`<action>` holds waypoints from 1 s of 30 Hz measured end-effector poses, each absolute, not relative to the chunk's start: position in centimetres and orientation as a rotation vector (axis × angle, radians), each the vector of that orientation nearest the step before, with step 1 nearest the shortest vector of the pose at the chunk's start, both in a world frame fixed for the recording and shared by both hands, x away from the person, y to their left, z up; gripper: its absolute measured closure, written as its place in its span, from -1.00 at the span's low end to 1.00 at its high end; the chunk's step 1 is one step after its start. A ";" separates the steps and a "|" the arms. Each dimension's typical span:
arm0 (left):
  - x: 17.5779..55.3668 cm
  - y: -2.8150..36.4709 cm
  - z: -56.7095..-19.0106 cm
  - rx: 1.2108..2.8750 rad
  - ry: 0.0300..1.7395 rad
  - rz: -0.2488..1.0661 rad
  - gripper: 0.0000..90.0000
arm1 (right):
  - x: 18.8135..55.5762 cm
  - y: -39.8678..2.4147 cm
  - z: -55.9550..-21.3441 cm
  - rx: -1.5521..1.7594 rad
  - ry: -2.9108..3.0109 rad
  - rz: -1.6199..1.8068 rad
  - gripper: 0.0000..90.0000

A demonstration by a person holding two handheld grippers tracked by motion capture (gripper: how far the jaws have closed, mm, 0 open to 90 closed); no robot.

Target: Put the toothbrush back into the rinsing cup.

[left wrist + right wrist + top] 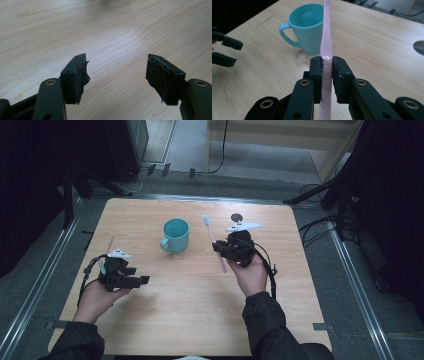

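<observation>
Right gripper view: right tongs (pixel 327 75) clamped on a pink toothbrush (pixel 327 37), handle upright at frame centre, teal mug (pixel 308 27) behind it. Left gripper view: left tongs (pixel 117 75) parted, nothing between them, bare bench (pixel 100 30) beyond. High view places mug (pixel 175 235) at bench centre, toothbrush (pixel 214 242) just right.

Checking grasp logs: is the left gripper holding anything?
No. In the left gripper view, the left gripper has its jaws wide apart with bare table between them.

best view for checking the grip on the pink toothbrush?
Right gripper view: the pink plastic toothbrush sits close-up, handle clamped between the right hand-held gripper jaws. High view shows its whole length, small, right of the teal mug. Left gripper view adds bare wooden table.
</observation>
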State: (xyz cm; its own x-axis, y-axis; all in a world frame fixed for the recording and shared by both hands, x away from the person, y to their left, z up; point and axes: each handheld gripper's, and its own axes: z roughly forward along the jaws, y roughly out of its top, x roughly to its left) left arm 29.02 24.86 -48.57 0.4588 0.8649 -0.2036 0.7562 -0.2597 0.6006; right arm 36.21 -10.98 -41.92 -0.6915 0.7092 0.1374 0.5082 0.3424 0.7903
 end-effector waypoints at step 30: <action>29.0 24.9 -48.5 2.068 1.339 0.214 -0.26 | 37.0 -9.5 -39.7 0.986 2.239 1.480 0.76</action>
